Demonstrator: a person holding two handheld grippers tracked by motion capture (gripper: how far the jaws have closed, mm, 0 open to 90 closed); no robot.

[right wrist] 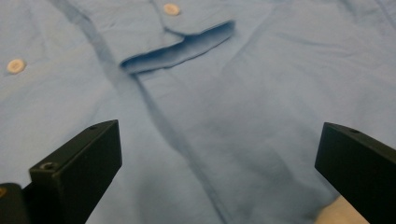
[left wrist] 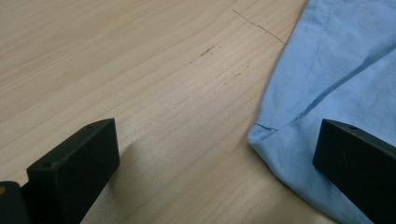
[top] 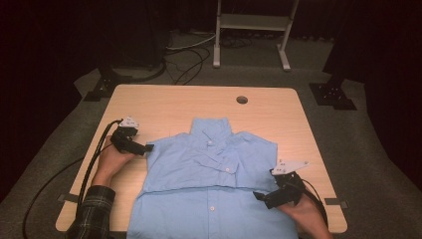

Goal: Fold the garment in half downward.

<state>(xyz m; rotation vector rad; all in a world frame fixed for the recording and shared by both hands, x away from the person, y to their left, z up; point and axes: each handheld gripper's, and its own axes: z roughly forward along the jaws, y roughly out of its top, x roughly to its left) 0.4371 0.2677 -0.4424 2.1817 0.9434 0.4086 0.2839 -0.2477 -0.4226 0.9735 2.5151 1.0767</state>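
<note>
Fig: shirt (top: 209,169) part-folded on table (top: 169,102) | L gripper (top: 148,148) jaws apart at folded corner, set to pinch | R gripper (top: 260,196) jaws apart over fabric, empty.

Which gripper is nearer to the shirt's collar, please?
Left. The left gripper sits at the shirt's upper left edge, just below collar level; the right gripper is lower, by the shirt's right side.

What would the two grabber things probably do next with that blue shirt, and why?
Probably close on the cloth. The left gripper is open at the blue shirt's folded corner, one jaw over the fabric and one over the bare table; the right gripper is open over its other edge. Nothing is held yet.
</note>
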